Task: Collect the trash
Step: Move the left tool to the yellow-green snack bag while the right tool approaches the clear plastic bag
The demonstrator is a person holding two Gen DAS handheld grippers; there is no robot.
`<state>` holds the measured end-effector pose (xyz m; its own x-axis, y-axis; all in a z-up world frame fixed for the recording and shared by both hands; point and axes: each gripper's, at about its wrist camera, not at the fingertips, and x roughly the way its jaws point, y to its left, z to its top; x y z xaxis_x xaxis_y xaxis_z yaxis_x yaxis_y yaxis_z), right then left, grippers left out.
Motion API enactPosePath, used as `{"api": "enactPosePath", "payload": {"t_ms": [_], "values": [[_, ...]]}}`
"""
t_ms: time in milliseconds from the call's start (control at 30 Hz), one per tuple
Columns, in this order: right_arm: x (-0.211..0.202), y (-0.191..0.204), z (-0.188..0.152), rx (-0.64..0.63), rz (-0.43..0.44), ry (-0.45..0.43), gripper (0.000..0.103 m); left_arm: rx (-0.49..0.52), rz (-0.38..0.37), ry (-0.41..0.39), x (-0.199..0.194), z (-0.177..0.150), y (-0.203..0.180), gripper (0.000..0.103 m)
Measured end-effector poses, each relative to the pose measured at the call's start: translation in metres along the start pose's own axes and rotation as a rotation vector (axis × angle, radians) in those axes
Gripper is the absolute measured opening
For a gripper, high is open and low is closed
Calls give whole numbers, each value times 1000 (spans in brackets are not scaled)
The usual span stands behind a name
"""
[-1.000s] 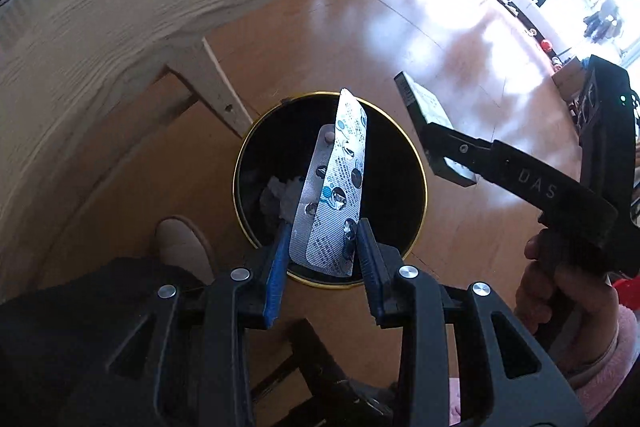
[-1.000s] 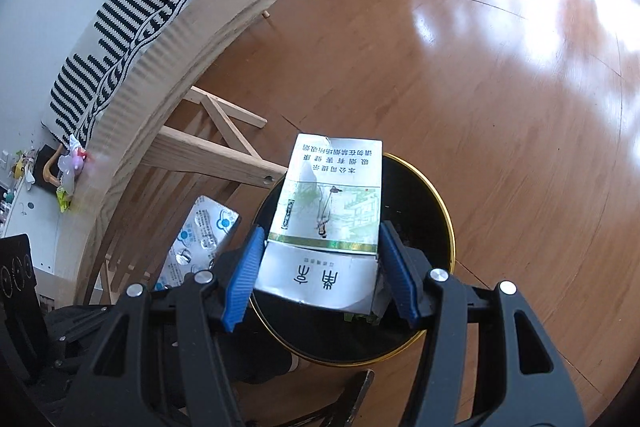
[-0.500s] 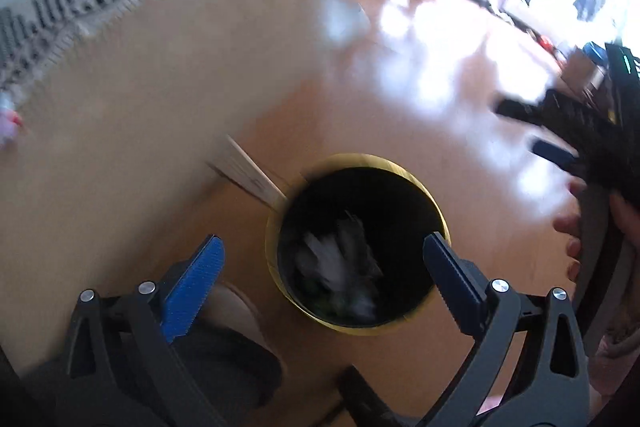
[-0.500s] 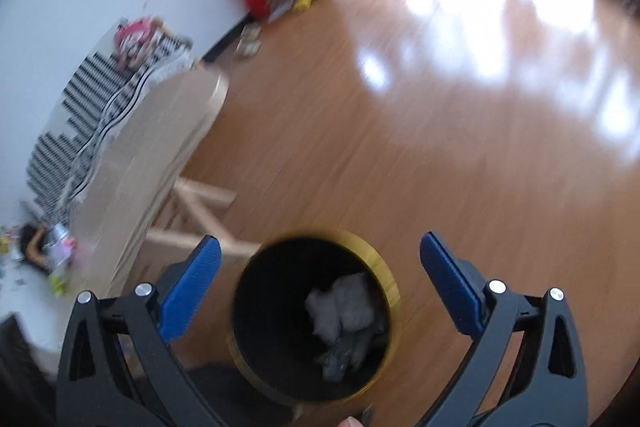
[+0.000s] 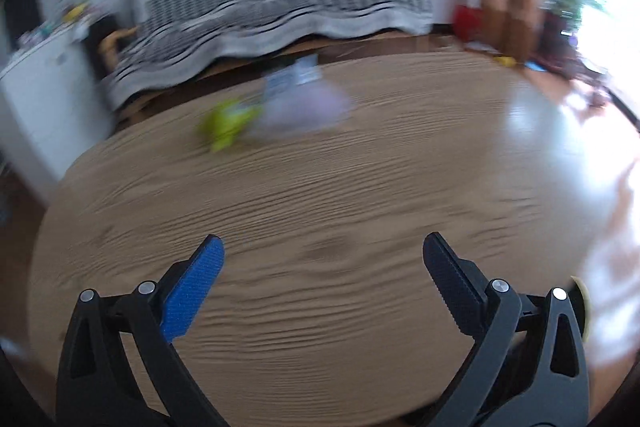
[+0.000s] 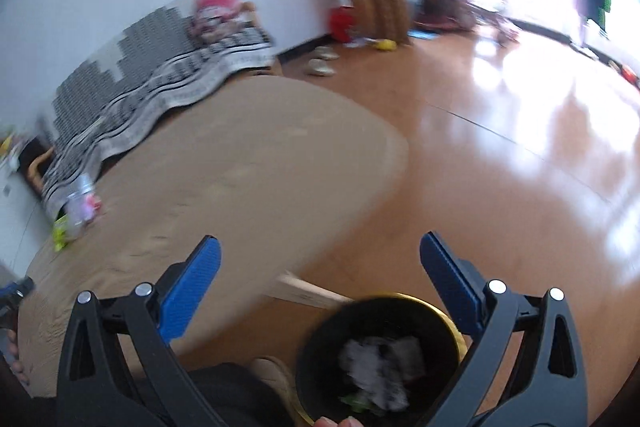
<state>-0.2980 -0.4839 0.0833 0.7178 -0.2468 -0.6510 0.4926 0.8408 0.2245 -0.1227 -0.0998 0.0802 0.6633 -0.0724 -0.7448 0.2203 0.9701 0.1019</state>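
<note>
My left gripper [image 5: 323, 251] is open and empty above the oval wooden table [image 5: 360, 211]. Blurred trash lies at the table's far side: a yellow-green piece [image 5: 226, 123], a pale purple wrapper [image 5: 304, 109] and a blue-white packet [image 5: 294, 77]. My right gripper [image 6: 320, 254] is open and empty above the black bin with a gold rim [image 6: 380, 359], which holds crumpled white paper [image 6: 380, 363] and other trash. The same table trash [image 6: 76, 215] shows at the left in the right wrist view.
A sofa with a black-and-white striped blanket [image 5: 256, 7] stands behind the table. A white cabinet [image 5: 36, 99] is at the left. The bin stands on a shiny wood floor [image 6: 520, 167] beside the table's leg [image 6: 308, 293]. My knee and shoe [image 6: 272, 375] are by the bin.
Both grippers opened and dropped the blister pack and the cigarette box into the bin. Both then rose and tilted up; the left one now faces the table top.
</note>
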Motion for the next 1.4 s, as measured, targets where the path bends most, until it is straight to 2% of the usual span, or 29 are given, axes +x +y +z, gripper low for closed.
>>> {"api": "enactPosePath", "payload": {"t_ms": [133,200,267,333,400,467,633,767,800,867,1033,1267,1400], "values": [[13,80,26,-129,103,-34,96,-34,96,48,10,-10,74,97],[27,118,38,-165,153,-57,96,-45,127,43,19,-10,100,97],[45,154,48,-182,177,-86,96,-105,162,37,32,1,117,97],[73,198,59,-151,223,-63,96,-203,96,32,48,14,132,97],[94,241,68,-123,325,-39,96,-259,61,25,66,24,141,97],[115,289,74,-153,378,-31,96,-275,74,35,90,42,141,97],[146,365,79,-217,442,-5,96,-304,64,31,133,80,141,97],[159,378,65,-263,437,-47,96,-271,20,22,162,99,131,97],[162,375,54,-302,391,-76,96,-242,10,12,168,96,126,97],[176,376,45,-368,311,-61,96,-197,6,56,180,97,119,97],[190,370,42,-330,318,-37,96,-140,0,51,186,94,112,97],[183,369,40,-315,303,-53,96,-213,-41,54,186,98,117,97],[168,369,40,-302,306,-99,96,-231,-59,49,184,102,112,97]]}}
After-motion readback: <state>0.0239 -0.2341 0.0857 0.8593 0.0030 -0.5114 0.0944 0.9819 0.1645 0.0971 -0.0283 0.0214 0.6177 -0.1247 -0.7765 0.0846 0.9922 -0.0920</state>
